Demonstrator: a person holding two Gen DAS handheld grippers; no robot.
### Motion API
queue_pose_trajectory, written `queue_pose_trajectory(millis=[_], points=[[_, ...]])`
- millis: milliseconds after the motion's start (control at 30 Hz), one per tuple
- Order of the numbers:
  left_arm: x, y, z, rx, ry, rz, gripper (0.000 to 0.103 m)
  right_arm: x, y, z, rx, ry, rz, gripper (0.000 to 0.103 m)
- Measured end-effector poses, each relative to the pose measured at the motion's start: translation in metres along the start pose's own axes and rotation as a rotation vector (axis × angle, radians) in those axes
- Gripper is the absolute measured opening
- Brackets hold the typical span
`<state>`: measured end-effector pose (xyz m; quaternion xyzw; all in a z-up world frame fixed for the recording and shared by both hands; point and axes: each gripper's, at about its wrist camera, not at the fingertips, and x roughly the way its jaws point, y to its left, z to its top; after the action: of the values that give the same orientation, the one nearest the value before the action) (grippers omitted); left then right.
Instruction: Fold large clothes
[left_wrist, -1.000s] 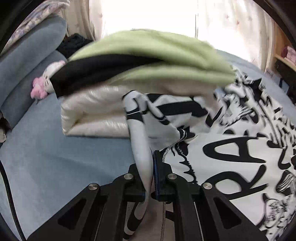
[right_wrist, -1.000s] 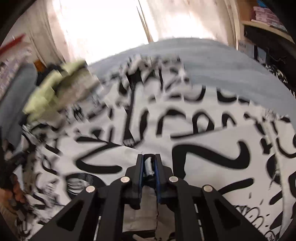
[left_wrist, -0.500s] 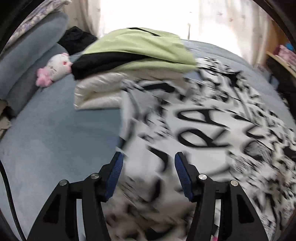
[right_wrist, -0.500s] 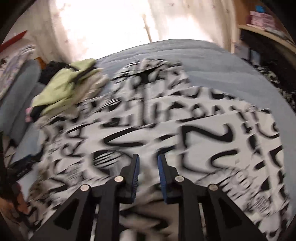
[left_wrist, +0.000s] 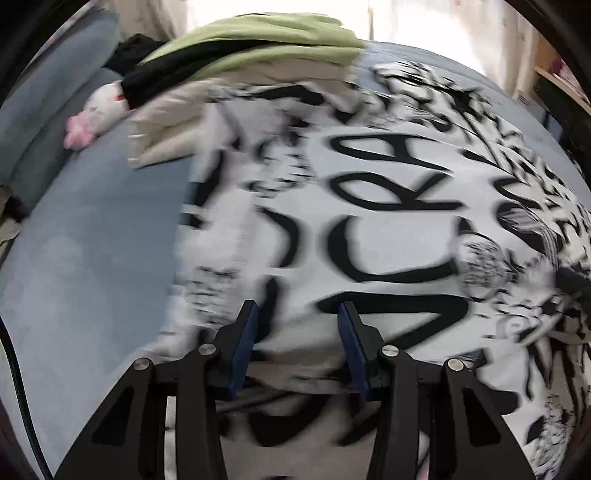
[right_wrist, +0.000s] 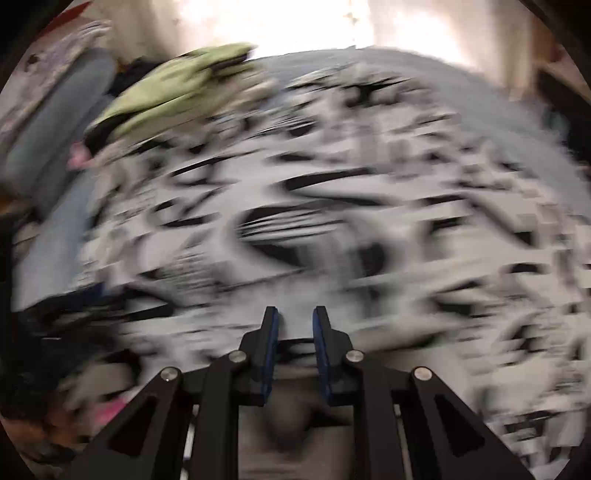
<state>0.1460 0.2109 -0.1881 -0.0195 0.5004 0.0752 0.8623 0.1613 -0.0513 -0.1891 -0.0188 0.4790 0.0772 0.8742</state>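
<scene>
A large white garment with bold black lettering (left_wrist: 388, 206) lies spread over the blue bed; it also fills the right wrist view (right_wrist: 332, 221), which is heavily blurred. My left gripper (left_wrist: 297, 314) is open and empty just above the garment's near edge. My right gripper (right_wrist: 295, 317) is open with a narrow gap between its blue pads and holds nothing, over the garment's near part.
A stack of folded clothes, green and black on top of cream (left_wrist: 236, 70), sits at the far left of the bed (left_wrist: 92, 258); it shows in the right wrist view (right_wrist: 177, 92). A pink and white plush toy (left_wrist: 96, 114) lies beside it. Grey cushions (left_wrist: 48, 96) line the left.
Both grippers were shut on the garment's edge a second ago. They have let it go and opened, and the garment now lies flat. Both cameras are moving fast.
</scene>
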Motion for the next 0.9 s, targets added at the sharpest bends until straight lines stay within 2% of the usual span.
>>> queue_pose_trajectory(millis=[33,67,133,167,267,533,900], points=[[0.001,0.011,0.002,-0.021,0.003,-0.02,0.028,-0.002,-0.021,0.0,0.041,-0.005,-0.033,0.017],[0.002,0.021,0.002,-0.046,0.013,-0.047,0.025,-0.002,-0.033,0.0,0.072,-0.002,-0.033,0.018],[0.004,0.033,0.002,-0.082,0.021,-0.091,0.02,-0.001,-0.064,-0.003,0.168,0.019,-0.069,0.029],[0.003,0.035,0.002,-0.094,0.021,-0.103,0.02,-0.001,-0.072,-0.004,0.201,0.022,-0.054,0.038],[0.004,0.033,0.003,-0.09,0.024,-0.083,0.02,-0.004,-0.091,-0.011,0.299,0.033,0.008,0.038],[-0.004,0.025,0.004,-0.082,0.036,-0.069,0.035,-0.013,-0.082,-0.018,0.292,0.034,0.012,0.038],[-0.024,0.022,-0.003,-0.074,0.02,-0.057,0.038,-0.03,-0.076,-0.034,0.315,0.041,0.041,0.038]])
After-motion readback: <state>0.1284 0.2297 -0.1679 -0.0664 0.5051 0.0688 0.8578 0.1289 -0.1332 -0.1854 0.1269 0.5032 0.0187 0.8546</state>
